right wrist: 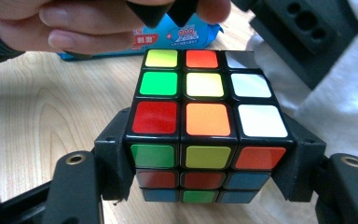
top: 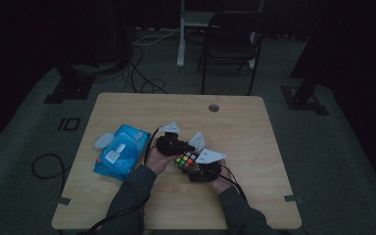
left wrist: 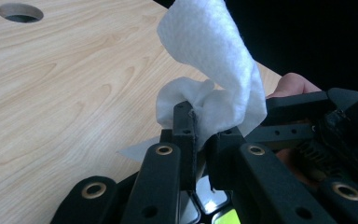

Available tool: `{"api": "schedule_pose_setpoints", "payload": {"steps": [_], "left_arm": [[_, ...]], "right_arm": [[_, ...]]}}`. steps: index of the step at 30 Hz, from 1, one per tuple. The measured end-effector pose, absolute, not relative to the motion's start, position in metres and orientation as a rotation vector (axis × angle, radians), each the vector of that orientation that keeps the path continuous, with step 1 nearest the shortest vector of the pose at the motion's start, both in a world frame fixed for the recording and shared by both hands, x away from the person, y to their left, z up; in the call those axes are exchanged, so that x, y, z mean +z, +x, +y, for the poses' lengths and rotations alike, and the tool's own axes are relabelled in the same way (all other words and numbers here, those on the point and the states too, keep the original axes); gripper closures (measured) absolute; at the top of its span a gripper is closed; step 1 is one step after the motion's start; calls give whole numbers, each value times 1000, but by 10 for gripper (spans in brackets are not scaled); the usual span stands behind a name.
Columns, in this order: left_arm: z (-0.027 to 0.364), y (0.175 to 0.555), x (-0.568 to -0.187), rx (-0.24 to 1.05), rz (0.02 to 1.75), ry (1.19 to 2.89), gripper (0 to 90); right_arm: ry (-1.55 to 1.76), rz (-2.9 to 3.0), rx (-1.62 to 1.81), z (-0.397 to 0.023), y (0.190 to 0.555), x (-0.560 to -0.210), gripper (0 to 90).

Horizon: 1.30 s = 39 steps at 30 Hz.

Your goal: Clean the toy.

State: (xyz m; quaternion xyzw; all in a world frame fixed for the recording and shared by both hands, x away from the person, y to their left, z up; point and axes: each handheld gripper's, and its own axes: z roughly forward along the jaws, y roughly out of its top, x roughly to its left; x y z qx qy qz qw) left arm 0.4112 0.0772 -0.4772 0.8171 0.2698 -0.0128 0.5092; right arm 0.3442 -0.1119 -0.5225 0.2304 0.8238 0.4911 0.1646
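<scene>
A scrambled colour cube [right wrist: 205,116] is clamped between the jaws of my right gripper [right wrist: 207,156], which press on its left and right sides just above the table. In the high view the cube [top: 186,160] sits between both hands, near the table's middle front. My left gripper [left wrist: 196,119] is shut on a crumpled white wipe [left wrist: 214,70] that stands up from its jaw tips, right beside the cube [left wrist: 214,205]. From above, the left gripper [top: 192,146] is just behind the cube, the wipe [top: 197,141] sticks out of it, and the right gripper [top: 190,165] is at the cube's near side.
A blue pack of wet wipes [top: 120,151] lies on the left part of the wooden table [top: 235,127], and also appears behind the cube [right wrist: 182,35]. A cable hole [top: 213,107] is near the far edge. A dark chair [top: 230,44] stands beyond the table.
</scene>
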Motion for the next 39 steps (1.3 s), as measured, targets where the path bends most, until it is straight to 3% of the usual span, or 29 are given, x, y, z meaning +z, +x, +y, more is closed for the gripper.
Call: {"api": "schedule_pose_setpoints", "payload": {"steps": [39], "left_arm": [[127,417,-473,50,768,1882,846]], "right_arm": [[725,2297,1401,-126,351,-518,342]]}}
